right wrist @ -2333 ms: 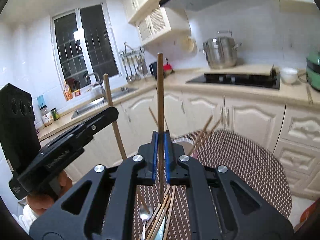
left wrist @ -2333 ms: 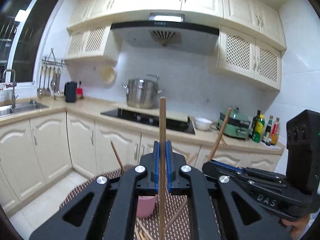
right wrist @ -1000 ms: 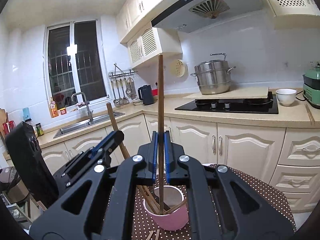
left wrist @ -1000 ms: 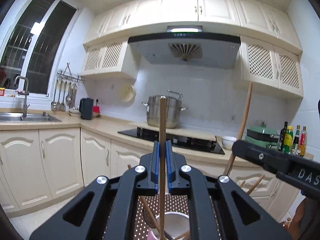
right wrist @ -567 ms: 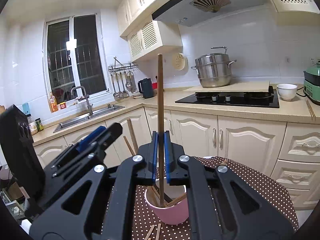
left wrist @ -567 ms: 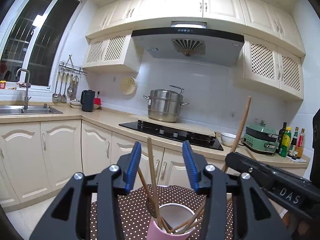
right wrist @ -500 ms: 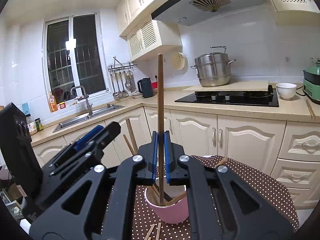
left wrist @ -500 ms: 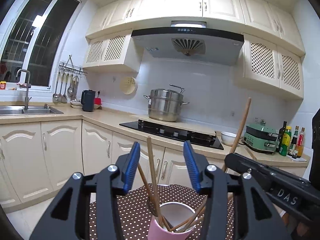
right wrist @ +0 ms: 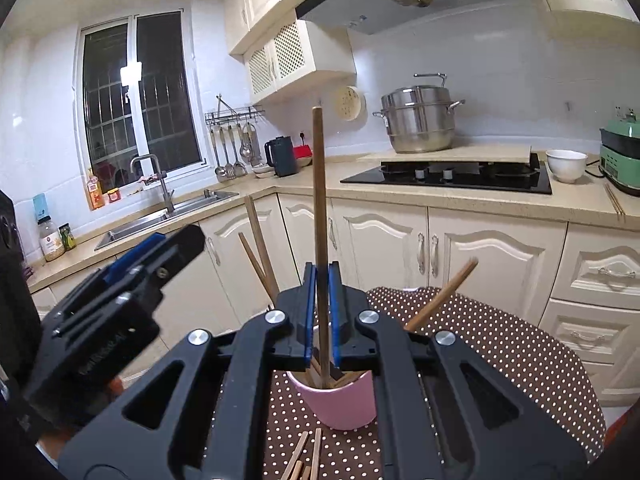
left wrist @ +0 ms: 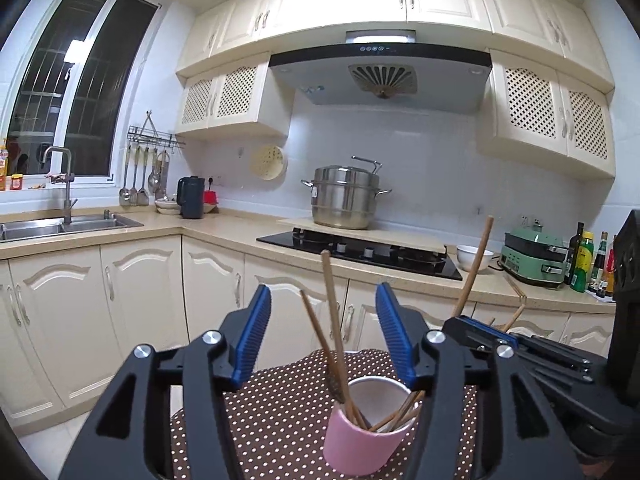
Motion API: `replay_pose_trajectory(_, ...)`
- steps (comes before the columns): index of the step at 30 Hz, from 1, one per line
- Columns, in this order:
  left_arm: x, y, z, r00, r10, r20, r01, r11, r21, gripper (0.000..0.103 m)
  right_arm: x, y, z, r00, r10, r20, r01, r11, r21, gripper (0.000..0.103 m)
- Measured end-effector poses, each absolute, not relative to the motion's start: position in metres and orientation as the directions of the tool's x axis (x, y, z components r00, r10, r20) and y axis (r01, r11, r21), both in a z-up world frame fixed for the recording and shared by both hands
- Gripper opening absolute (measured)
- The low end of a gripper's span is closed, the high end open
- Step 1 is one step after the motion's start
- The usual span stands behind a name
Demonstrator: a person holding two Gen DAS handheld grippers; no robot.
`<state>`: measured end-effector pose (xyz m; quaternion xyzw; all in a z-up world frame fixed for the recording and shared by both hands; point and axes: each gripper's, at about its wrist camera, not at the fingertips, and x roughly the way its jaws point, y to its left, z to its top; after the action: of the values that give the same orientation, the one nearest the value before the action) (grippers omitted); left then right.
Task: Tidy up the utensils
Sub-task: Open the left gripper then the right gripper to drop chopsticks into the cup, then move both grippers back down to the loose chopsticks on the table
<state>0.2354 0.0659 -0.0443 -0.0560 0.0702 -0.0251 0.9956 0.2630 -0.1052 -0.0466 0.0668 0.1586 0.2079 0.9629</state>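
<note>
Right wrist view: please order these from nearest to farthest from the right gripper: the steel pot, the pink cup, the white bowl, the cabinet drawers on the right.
1. pink cup: just below the right gripper, on the dotted cloth.
2. cabinet drawers: right side, beyond the table.
3. white bowl: on the counter, right of the stove.
4. steel pot: behind the stove, by the wall.

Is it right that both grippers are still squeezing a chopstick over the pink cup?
Not quite. Only the right gripper squeezes a chopstick, as the right wrist view shows. In the left wrist view the left gripper has just been opening, and its chopstick stands loose in the pink cup.
</note>
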Motion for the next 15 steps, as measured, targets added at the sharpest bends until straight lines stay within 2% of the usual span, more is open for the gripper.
replay_pose_trajectory(2,0.231,0.07,-0.044,0.989,-0.05,-0.14,0.033,0.992,-0.118,0.056,0.26,-0.105,-0.046,0.869,0.409,-0.279,-0.366,0.91,0.194,0.009)
replay_pose_trajectory(4,0.227,0.073,-0.043,0.988,-0.051,-0.148,0.033,0.992,-0.123,0.058,0.256,-0.106,-0.044,0.875,0.397,-0.275,-0.355,0.915,0.192,0.028)
replay_pose_trajectory(5,0.223,0.075,-0.043,0.987,-0.051,-0.151,0.032,0.992,-0.125,0.059,0.253,-0.107,-0.042,0.879,0.396,-0.266,-0.354,0.915,0.192,0.056)
replay_pose_trajectory(6,0.22,0.076,-0.042,0.987,-0.051,-0.154,0.031,0.992,-0.126,0.059,0.249,-0.108,-0.04,0.882,0.398,-0.251,-0.358,0.914,0.193,0.06)
replay_pose_trajectory(12,0.199,0.081,-0.035,0.985,-0.052,-0.163,0.032,0.991,-0.128,0.06,0.227,-0.115,-0.025,0.905,0.371,-0.207,-0.337,0.923,0.184,0.061)
replay_pose_trajectory(15,0.186,0.083,-0.032,0.985,-0.054,-0.164,0.033,0.991,-0.131,0.06,0.215,-0.125,-0.017,0.918,0.357,-0.174,-0.323,0.926,0.195,0.065)
